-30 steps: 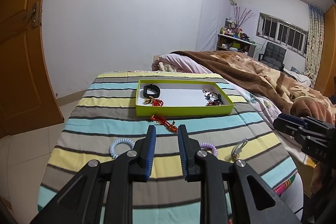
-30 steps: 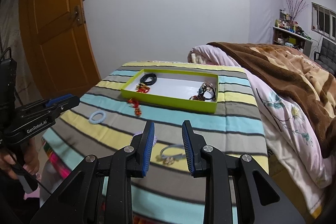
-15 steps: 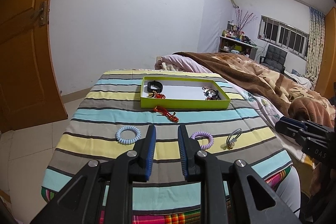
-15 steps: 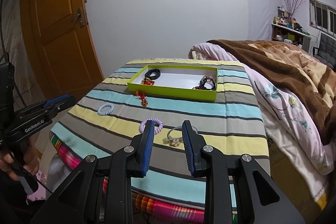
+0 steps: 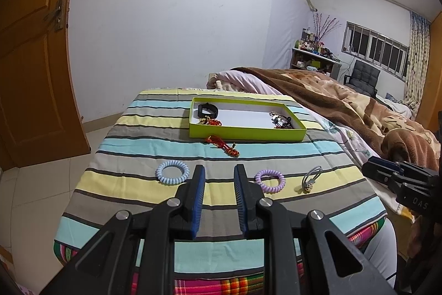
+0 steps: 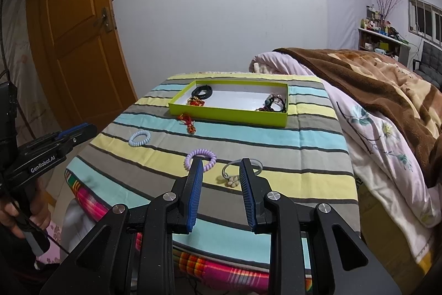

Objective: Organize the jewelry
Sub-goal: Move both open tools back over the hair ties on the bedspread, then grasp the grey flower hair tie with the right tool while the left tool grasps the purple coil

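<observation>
A lime-green tray point(image 5: 246, 133) point(image 6: 226, 114) sits far back on the striped cloth. It holds a black band point(image 5: 208, 109) at its left end and dark bracelets point(image 5: 283, 122) at its right. A red knotted cord point(image 5: 222, 145) point(image 6: 188, 123) lies in front of it. Nearer lie a light-blue coil ring point(image 5: 160, 173) point(image 6: 132, 141), a purple coil ring point(image 5: 280, 181) point(image 6: 203, 150) and a grey tie with a beige flower point(image 5: 310, 179) point(image 6: 232, 181). My left gripper point(image 5: 219, 169) hovers open and empty between the two coil rings. My right gripper point(image 6: 221, 162) is open above the grey tie.
The striped table point(image 5: 124, 184) ends close below my fingers, with tiled floor point(image 5: 41, 198) to its left. A bed with a brown blanket point(image 6: 386, 90) runs along the right side. A wooden door point(image 6: 77, 46) stands at the left. A hand point(image 6: 16, 214) grips the left tool.
Both views have drawn back from the table. The near edge of the cloth and all the loose pieces now show ahead of the fingertips. Neither pair of jaws has changed.
</observation>
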Tool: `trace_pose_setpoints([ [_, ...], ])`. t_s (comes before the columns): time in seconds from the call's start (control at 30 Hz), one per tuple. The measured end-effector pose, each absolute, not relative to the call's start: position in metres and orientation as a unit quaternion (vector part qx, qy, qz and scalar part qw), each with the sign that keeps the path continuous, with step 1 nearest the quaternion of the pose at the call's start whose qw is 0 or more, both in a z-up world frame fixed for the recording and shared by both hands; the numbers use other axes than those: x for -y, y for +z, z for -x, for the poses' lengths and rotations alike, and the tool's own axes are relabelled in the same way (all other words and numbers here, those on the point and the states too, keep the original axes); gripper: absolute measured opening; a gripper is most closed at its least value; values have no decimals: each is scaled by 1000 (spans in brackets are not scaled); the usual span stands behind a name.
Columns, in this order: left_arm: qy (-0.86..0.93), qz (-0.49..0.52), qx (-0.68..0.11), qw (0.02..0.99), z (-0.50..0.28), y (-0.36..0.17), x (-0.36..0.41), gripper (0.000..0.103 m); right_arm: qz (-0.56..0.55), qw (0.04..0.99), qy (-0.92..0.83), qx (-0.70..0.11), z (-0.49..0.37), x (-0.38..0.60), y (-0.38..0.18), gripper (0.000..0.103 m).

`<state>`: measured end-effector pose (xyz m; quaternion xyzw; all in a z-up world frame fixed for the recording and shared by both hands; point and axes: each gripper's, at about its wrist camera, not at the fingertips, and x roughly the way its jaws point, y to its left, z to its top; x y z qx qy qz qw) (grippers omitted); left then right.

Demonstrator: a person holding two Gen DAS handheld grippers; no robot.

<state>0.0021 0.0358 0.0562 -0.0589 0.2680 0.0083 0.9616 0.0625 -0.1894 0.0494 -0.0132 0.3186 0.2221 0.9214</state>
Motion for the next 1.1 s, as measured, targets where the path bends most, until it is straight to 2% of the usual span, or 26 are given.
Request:
trace_pose_setpoints([
  [0.2, 15, 64, -280, 958, -11, 46, -45, 23, 14, 917, 222, -332, -70, 185, 39, 28],
  [0.33, 18, 68, -284, 956, -17, 41, -51, 28, 15, 913, 222, -343, -78, 182, 30, 28],
  [0.6, 9, 67, -302, 951, -35, 27, -52, 28, 16, 906, 218, -361, -94, 175, 12, 28],
  [1.1, -58, 50, -339, 938, -80, 6, -9, 28, 19, 903, 184, -388, -133, 188, -13, 28],
])
